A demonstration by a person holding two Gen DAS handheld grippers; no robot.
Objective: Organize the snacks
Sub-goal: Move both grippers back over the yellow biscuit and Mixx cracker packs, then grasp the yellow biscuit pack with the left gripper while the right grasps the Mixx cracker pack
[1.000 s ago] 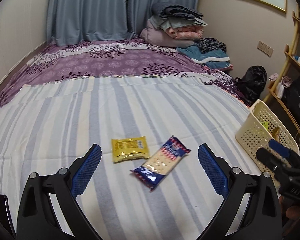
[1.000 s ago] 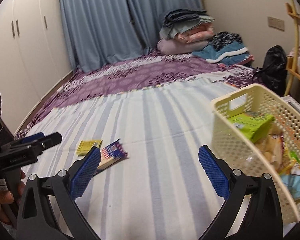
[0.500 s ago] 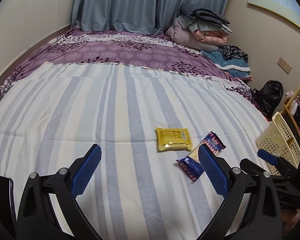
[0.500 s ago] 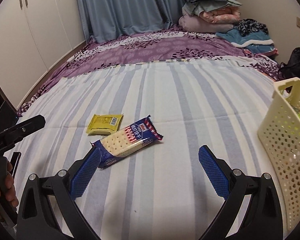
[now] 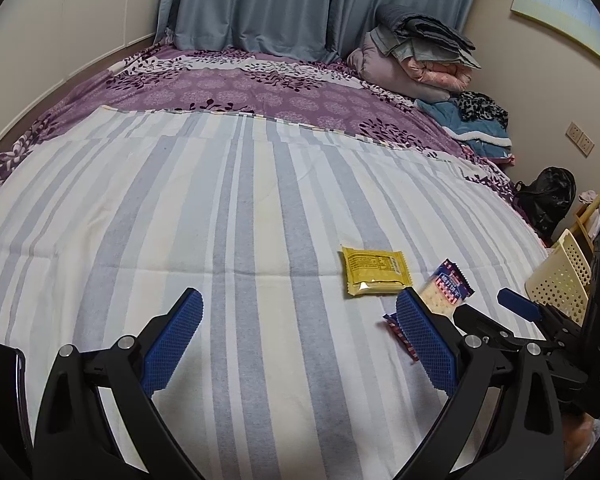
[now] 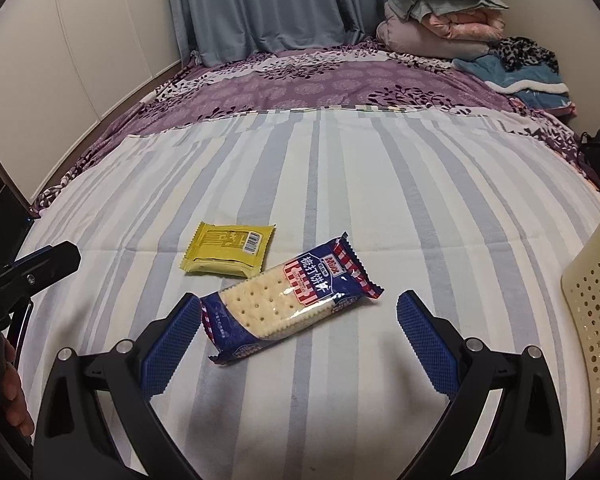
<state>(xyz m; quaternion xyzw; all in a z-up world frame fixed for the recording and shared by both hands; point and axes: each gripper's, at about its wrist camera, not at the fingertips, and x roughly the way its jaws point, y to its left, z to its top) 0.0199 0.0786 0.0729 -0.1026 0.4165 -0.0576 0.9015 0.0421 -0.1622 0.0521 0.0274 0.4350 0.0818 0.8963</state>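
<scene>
A blue cracker packet lies slantwise on the striped sheet, between and just ahead of the fingers of my open right gripper. Behind it to the left lies a flat yellow snack packet. The cream perforated basket stands at the right edge. In the left wrist view the yellow packet and the cracker packet lie to the right, the latter partly hidden behind the right finger of my left gripper, which is open and holds nothing. The basket shows at far right.
The bed carries a striped sheet over a purple floral cover. Folded bedding is piled at the far right corner. A black bag and a wooden shelf stand right of the bed. White wardrobe doors line the left wall.
My right gripper has swung left from the basket and come close over the cracker packet. My left gripper has turned left, so both packets have slid to the right of its view.
</scene>
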